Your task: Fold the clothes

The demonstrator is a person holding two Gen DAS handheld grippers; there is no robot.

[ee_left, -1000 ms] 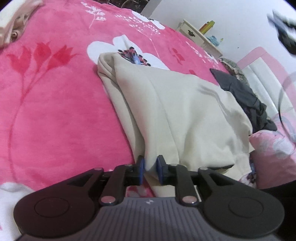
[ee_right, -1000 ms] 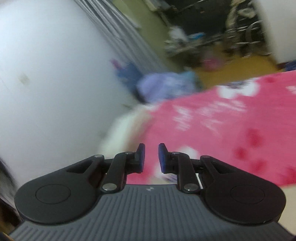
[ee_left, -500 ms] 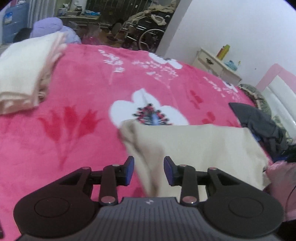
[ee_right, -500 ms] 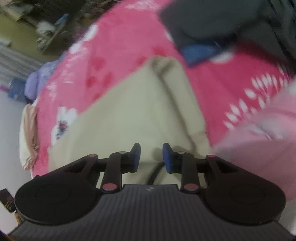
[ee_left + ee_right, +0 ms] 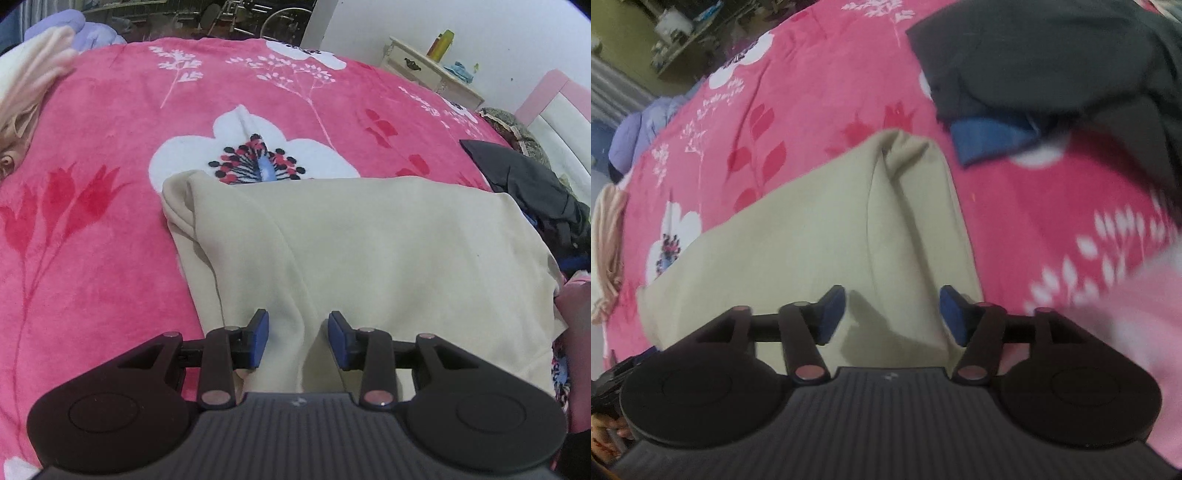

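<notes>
Holding both grippers wide over the cream garment [image 5: 369, 240], we grip nothing: left gripper [image 5: 298, 334] and right gripper [image 5: 892, 313] have cloth between their jaws. We read no writing anywhere.

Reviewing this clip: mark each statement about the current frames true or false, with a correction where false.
1. Both grippers have open jaws. True: the left gripper and the right gripper grip nothing.
2. The cream garment lies on a pink floral blanket. True.
3. The dark garment covers the cream one. False: it lies apart, beyond the cream garment's corner.
4. The bedside cabinet has nothing on top. False: bottles stand on it.
5. The blanket is plain blue. False: pink with flowers.
</notes>
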